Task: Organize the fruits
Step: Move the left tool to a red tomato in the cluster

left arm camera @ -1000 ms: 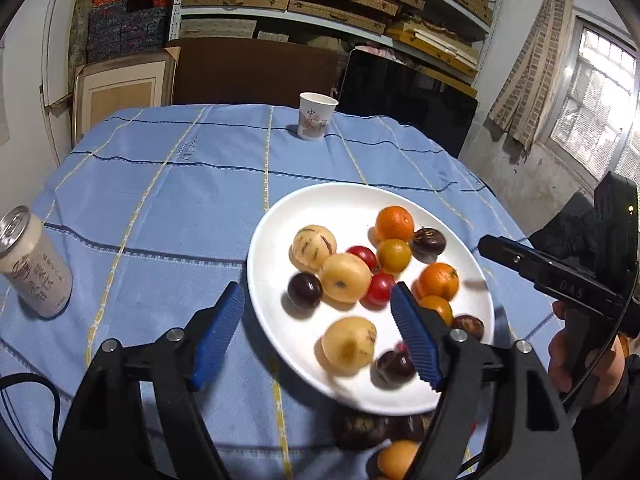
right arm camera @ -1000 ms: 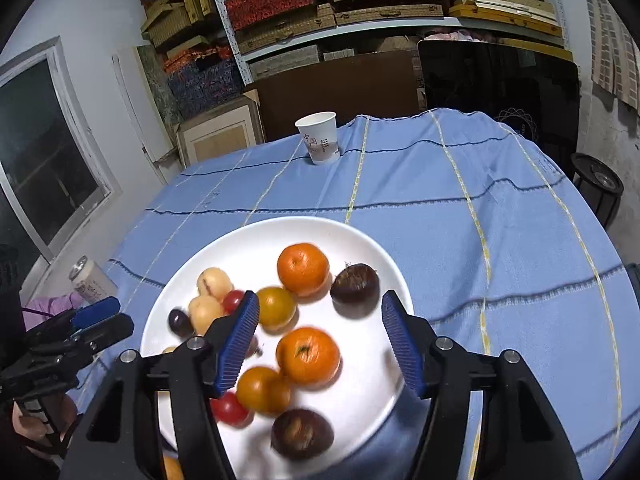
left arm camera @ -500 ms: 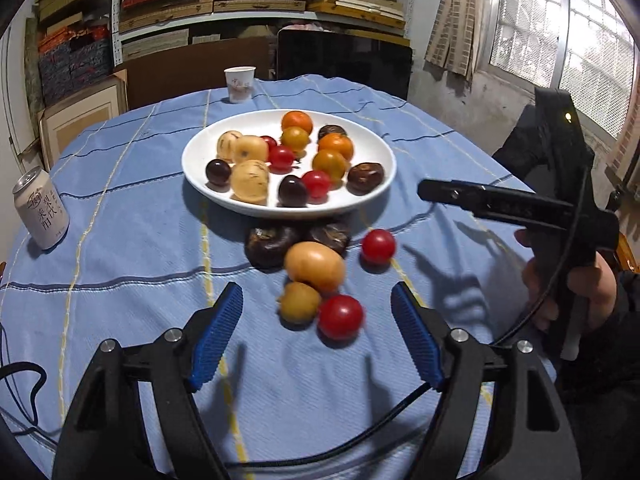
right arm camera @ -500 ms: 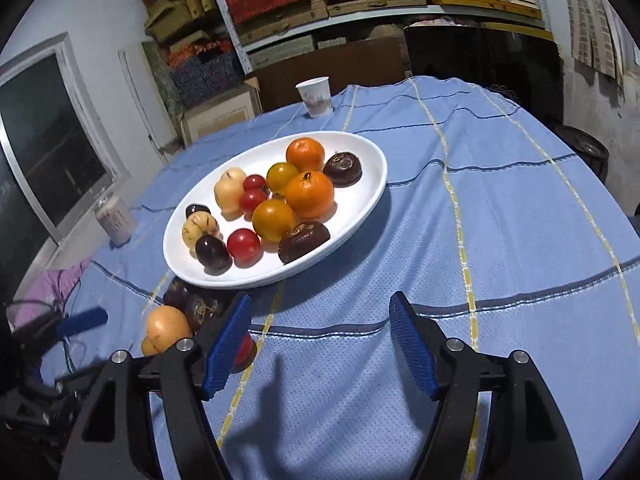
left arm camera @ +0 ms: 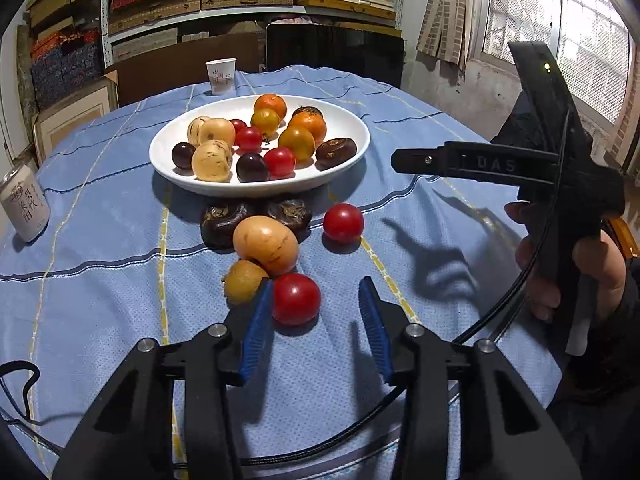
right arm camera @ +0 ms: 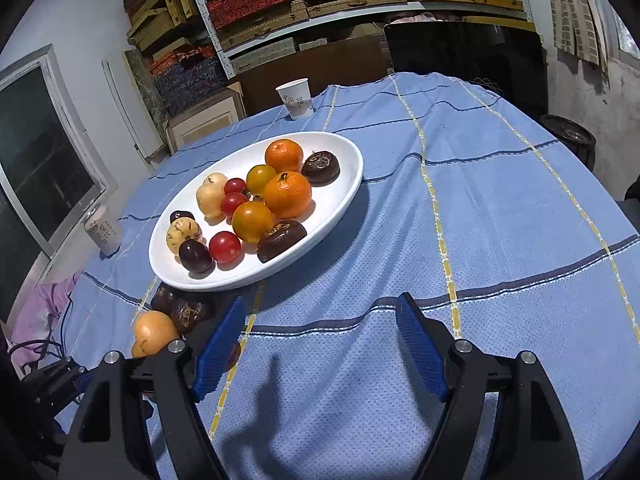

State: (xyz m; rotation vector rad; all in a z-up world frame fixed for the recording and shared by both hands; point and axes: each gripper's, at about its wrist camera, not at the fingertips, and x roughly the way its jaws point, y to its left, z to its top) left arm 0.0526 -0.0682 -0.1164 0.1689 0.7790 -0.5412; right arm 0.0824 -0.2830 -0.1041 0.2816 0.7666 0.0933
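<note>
A white plate [left arm camera: 352,128] [right arm camera: 344,200] holds several fruits: oranges, red tomatoes, dark plums, pale pears. In front of it on the blue cloth lie two dark brown fruits [left arm camera: 224,220], a tan pear [left arm camera: 266,244], a small yellow-brown fruit [left arm camera: 244,282] and two red tomatoes [left arm camera: 296,298] [left arm camera: 343,223]. My left gripper [left arm camera: 316,316] is open, low over the cloth, with the near tomato just inside its left finger. My right gripper [right arm camera: 320,344] is open and empty above bare cloth; it also shows in the left wrist view [left arm camera: 460,162].
A paper cup [left arm camera: 221,76] [right arm camera: 296,98] stands at the far side of the table. A drink can [left arm camera: 24,204] [right arm camera: 103,230] stands at the left. Shelves with boxes and a dark chair back [left arm camera: 336,54] lie behind. A cable [left arm camera: 16,392] trails at the near left.
Both grippers pulled back from over the plate toward the near table edge. The left one then moved forward and narrowed around the near red tomato.
</note>
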